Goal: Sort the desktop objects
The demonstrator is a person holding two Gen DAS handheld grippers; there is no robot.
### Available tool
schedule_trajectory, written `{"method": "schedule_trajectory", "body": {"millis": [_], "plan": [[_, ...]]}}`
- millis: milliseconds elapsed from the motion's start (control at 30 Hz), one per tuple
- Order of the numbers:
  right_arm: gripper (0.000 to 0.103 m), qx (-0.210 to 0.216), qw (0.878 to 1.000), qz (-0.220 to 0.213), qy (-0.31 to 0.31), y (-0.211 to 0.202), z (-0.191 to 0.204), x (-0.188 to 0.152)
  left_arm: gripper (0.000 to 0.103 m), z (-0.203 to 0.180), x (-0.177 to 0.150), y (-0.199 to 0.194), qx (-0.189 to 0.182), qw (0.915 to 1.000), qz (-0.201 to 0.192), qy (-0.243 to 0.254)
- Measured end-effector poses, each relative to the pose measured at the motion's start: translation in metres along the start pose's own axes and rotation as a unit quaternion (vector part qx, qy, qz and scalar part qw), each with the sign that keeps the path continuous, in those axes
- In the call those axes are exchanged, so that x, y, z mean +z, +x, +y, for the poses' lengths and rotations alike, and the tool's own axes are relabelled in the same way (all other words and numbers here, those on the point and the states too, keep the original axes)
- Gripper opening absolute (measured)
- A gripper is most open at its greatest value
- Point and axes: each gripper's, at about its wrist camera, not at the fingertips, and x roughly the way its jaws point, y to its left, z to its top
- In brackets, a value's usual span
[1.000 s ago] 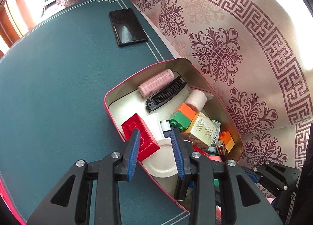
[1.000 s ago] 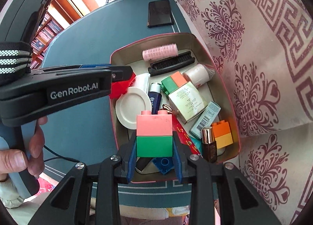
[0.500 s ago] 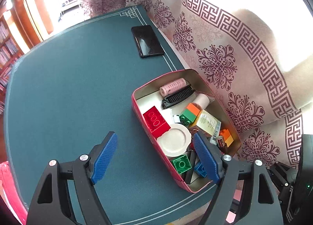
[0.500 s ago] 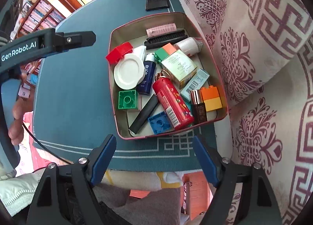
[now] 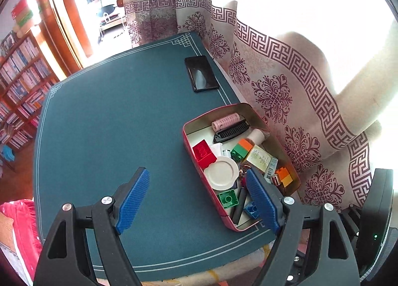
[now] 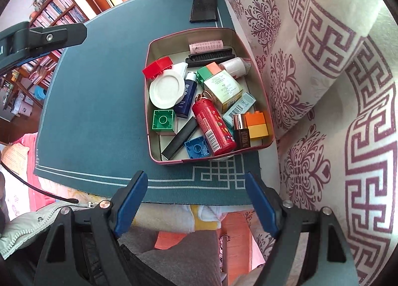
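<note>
- The blue-padded fingers (image 5: pixel 133 197) of the left gripper (image 5: pixel 199 201) are seen spread wide at the bottom of the left wrist view, with nothing pinched between them.
- The fingers (image 6: pixel 130 202) of the right gripper (image 6: pixel 197 202) are likewise spread wide at the bottom of the right wrist view, and nothing is held between them.
- The near edge of the green mat (image 6: pixel 99 112) is crossed just above the right gripper's pads; pale and orange cloth is seen below it.
- The red tin (image 6: pixel 251 44) is found at centre frame in the right wrist view, resting on the mat close to its right border.
- In the tin's lower part a green brick (image 6: pixel 163 120), a blue brick (image 6: pixel 197 149), a black stick (image 6: pixel 179 140), a red can (image 6: pixel 214 126), a small brown bottle (image 6: pixel 240 130) and an orange-and-yellow brick (image 6: pixel 257 125) are gathered.
- Higher in the tin a white plate (image 6: pixel 165 90), a dark blue bottle (image 6: pixel 187 95), a pale green box (image 6: pixel 223 88) and a red brick (image 6: pixel 158 67) are seen.
- At its upper wall a black comb (image 6: pixel 211 57) and a pink roller (image 6: pixel 206 46) are laid side by side.
- A black phone (image 6: pixel 204 8) is placed on the mat at upper centre, well apart from the tin.
- A patterned curtain (image 6: pixel 323 74) fills the right of the frame.
</note>
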Motion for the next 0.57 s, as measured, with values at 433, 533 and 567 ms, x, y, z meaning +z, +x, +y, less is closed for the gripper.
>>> {"method": "schedule_trajectory", "body": {"millis": [433,533,567], "plan": [[0.084,0.007,1.000,-0.006,-0.008,-0.005,-0.008,-0.012,0.083,-0.027,-0.011,0.010,0.015,0.9990,0.039,0.017],[0.084,0.008,1.000,-0.009,-0.005,-0.006,-0.012,-0.013,0.083,-0.035,-0.013,0.011,-0.011,0.9987,0.041,0.026],[0.084,0.007,1.000,-0.010,-0.004,-0.006,-0.013,-0.013,0.083,-0.037,-0.013,0.012,-0.022,0.9984,0.044,0.027]]}}
